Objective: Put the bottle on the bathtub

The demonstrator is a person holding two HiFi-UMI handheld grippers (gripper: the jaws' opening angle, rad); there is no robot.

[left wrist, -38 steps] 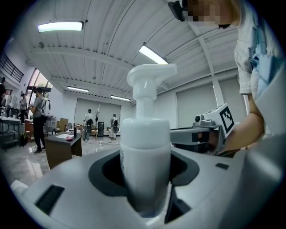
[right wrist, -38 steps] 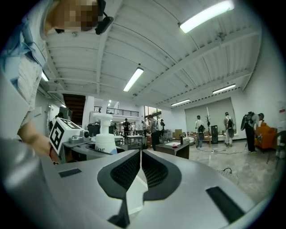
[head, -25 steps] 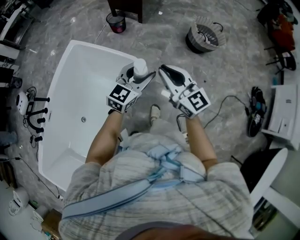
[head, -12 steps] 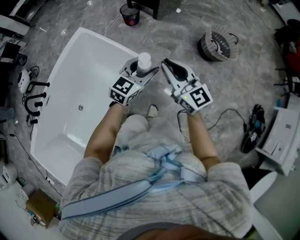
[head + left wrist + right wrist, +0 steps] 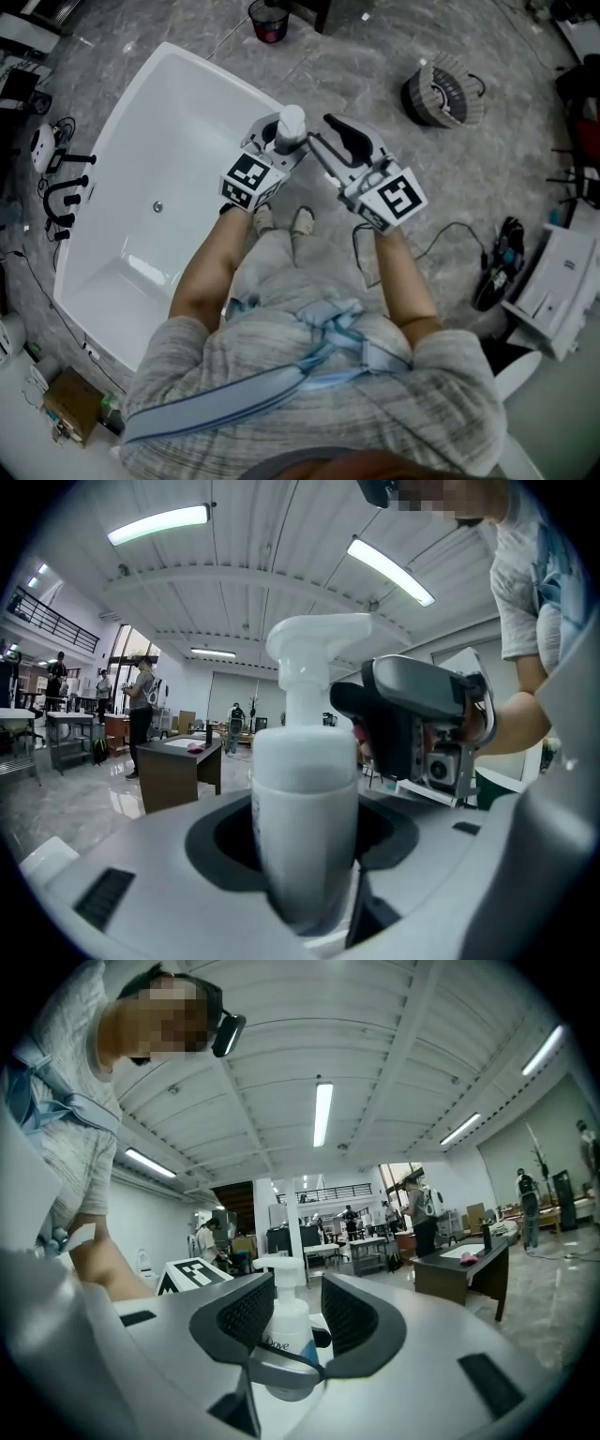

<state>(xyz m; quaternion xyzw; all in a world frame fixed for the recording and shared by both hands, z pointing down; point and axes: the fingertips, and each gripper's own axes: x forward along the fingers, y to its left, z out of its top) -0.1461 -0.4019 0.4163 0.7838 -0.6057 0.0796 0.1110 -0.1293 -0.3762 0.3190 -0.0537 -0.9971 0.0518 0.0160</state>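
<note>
Bottle, head view: a white pump bottle [image 5: 291, 124] stands upright in the left gripper [image 5: 284, 142], at the right-hand edge of the bathtub [image 5: 131, 141], toward its far end. Whether its base touches the rim cannot be told.
Left gripper, head view: its jaws pinch the bottle's body, and its marker cube [image 5: 247, 178] faces up ahead of a bare forearm [image 5: 208, 272].
Right gripper, head view: the right gripper [image 5: 330, 139] sits just right of the bottle with its jaws spread and its tips toward the bottle.
Surroundings, head view: on the grey marbled floor [image 5: 375, 56] a woven basket [image 5: 441, 92] lies well apart to the far right. A dark bin [image 5: 269, 21] stands beyond the bathtub's far end.
Bottle, left gripper view: the bottle [image 5: 305, 789] fills the centre, upright, with its pump head on top.
Left gripper, left gripper view: the left gripper [image 5: 302, 850] is clamped on the bottle's lower body.
Right gripper, left gripper view: the right gripper [image 5: 412, 728] is close beyond the bottle, on its right.
Bottle, right gripper view: the bottle [image 5: 284, 1335] shows in the gap between the jaws, its blue-and-white label toward the camera.
Right gripper, right gripper view: the jaws of the right gripper [image 5: 300, 1312] have just been opening. They stand apart, with the bottle in the gap and the pads not pressing on it.
Left gripper, right gripper view: its marker cube [image 5: 192, 1274] shows just left of the bottle.
</note>
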